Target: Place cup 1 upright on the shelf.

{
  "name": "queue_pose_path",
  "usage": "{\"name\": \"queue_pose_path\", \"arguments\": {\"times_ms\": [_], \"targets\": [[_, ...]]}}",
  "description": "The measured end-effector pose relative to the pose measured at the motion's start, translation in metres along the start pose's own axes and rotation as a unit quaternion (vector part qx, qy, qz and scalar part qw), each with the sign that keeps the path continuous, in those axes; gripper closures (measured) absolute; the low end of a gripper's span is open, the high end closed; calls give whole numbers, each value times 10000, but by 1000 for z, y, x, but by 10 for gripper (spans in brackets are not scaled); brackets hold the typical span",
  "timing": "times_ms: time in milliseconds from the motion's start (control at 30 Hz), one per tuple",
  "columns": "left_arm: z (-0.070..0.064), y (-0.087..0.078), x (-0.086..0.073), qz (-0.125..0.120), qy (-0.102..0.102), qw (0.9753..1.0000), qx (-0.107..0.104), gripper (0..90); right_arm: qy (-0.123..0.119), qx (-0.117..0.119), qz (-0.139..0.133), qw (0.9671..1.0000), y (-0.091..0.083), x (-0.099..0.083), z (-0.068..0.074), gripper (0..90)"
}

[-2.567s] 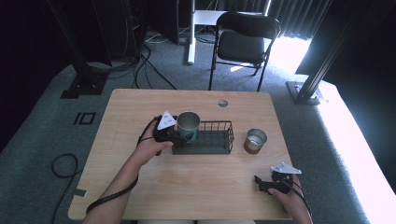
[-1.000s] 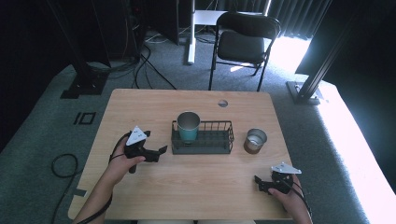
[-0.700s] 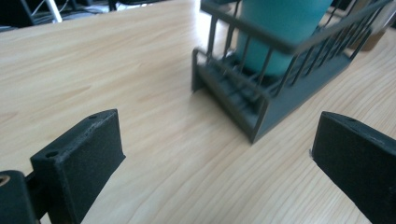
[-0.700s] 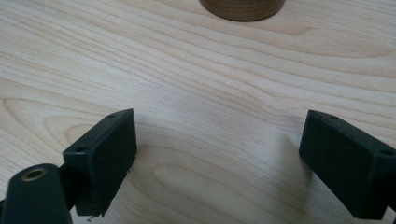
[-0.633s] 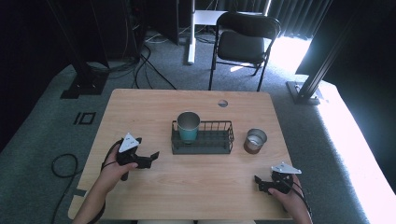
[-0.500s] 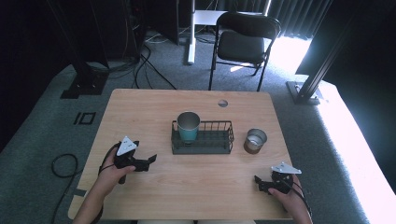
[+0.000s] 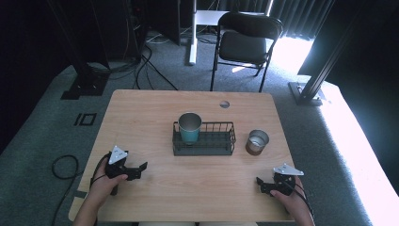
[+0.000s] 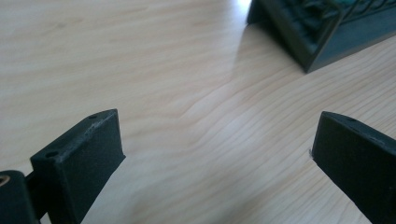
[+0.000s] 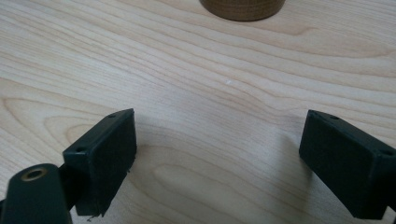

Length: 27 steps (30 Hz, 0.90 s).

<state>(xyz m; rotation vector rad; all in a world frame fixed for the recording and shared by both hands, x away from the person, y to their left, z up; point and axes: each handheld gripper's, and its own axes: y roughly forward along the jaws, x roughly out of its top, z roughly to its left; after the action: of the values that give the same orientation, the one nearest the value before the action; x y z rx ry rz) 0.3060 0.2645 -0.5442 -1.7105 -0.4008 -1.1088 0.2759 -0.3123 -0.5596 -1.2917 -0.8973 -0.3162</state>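
**Both grippers parked at the near table edge, jaws wide; cup stands in the wire basket**

High view: the teal cup (image 7: 189, 128) stands upright in the left end of the black wire basket (image 7: 221, 145), its steel rim clear above the basket wires. The basket sits near the centre of the wooden table (image 7: 141, 113). A brown cup (image 7: 257, 141) stands on the bare tabletop just beside the basket's right end, at roughly 3 o'clock from it, not touching it as far as can be seen.

The left gripper (image 7: 139, 169) lies low over the table at about 8 o'clock from the basket, well apart from it, held in the person's left hand (image 7: 104, 185). Its jaws point toward 3 o'clock. In the left gripper view the left gripper (image 8: 215, 158) has its jaws spread wide with nothing between them but bare wood; a corner of the basket (image 8: 317, 42) shows at 1 o'clock, at a distance.

The right gripper (image 7: 260, 183) rests at about 5 o'clock from the basket, near the front edge, held in the right hand (image 7: 294, 202). In the right gripper view the right gripper (image 9: 217, 154) is likewise wide apart and empty, with the base of the brown cup (image 9: 243, 7) at 12 o'clock, apart from the jaws.

A round hole (image 7: 224, 104) is set into the table at the far edge. A folding chair (image 7: 244, 42) stands on the carpet beyond the table, at 12 o'clock.
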Motion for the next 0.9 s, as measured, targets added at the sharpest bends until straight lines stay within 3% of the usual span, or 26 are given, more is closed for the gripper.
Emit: {"name": "queue_pose_path", "arguments": {"times_ms": [233,367,567,700,900], "targets": [[9,-8,-11,183,-173,9993,280,27,1,-1,1,10000,0,0,0,107],[13,-9,-17,392,-319,9974,511,27,-1,-1,1,10000,0,0,0,107],[21,-11,-19,559,-589,9943,686,26,5,-2,0,10000,0,0,0,107],[24,-12,-22,895,-635,9889,1004,27,2,-2,1,10000,0,0,0,106],[22,-10,-21,995,-488,9878,1096,26,-3,-2,-2,10000,0,0,0,107]]}}
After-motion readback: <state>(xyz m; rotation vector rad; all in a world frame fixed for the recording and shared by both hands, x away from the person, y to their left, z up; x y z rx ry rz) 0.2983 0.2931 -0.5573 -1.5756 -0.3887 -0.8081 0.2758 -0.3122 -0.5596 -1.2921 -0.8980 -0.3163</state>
